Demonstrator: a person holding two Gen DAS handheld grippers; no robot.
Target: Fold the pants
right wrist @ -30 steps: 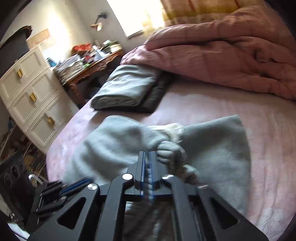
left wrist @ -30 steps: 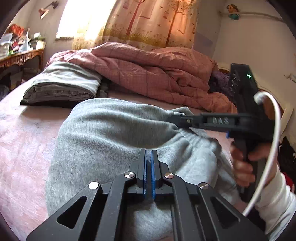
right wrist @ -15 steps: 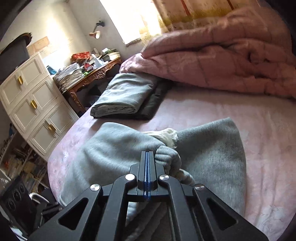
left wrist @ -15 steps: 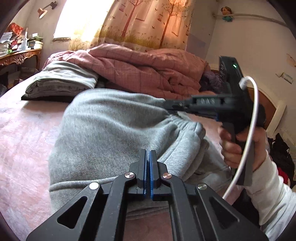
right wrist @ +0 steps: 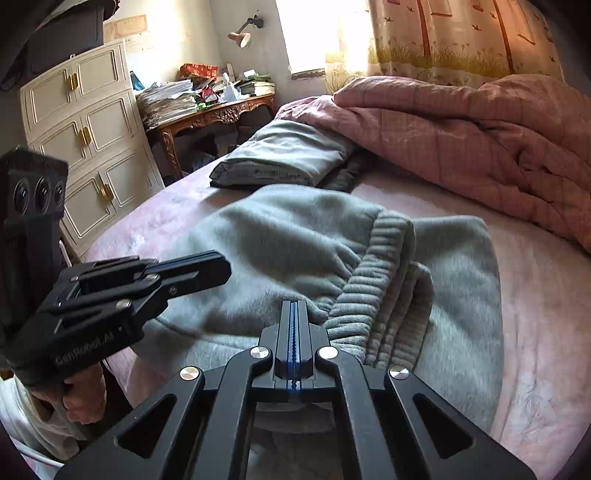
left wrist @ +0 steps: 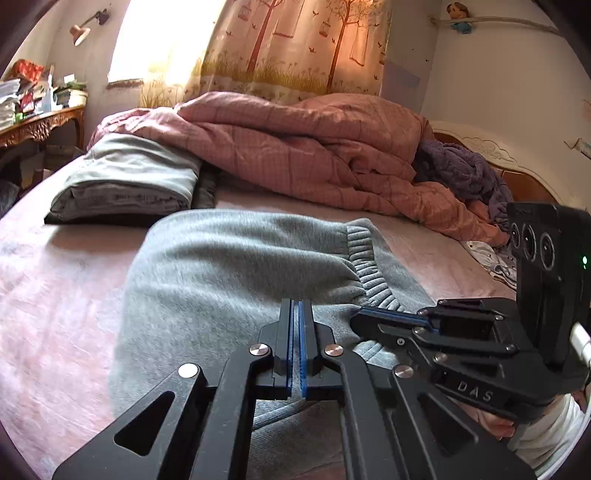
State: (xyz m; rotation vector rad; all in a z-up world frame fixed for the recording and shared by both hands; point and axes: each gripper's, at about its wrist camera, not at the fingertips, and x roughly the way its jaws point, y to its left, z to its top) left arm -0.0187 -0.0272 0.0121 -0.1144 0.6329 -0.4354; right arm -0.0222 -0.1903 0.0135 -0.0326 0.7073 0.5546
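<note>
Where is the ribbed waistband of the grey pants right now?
In the right wrist view the waistband lies bunched on top of the grey pants on the bed, just ahead and right of the shut right gripper.

A bed point(left wrist: 55, 280) covered in a pink sheet is seen under a rumpled pink quilt point(left wrist: 295, 155). Daylight is let in through a window point(right wrist: 314, 33) beside a curtain point(left wrist: 295, 44) printed with trees. A cream cabinet point(right wrist: 92, 140) is set against the wall, next to a carved wooden desk point(right wrist: 218, 114) piled with papers. A lamp point(right wrist: 243, 33) is fixed to the wall.
</note>
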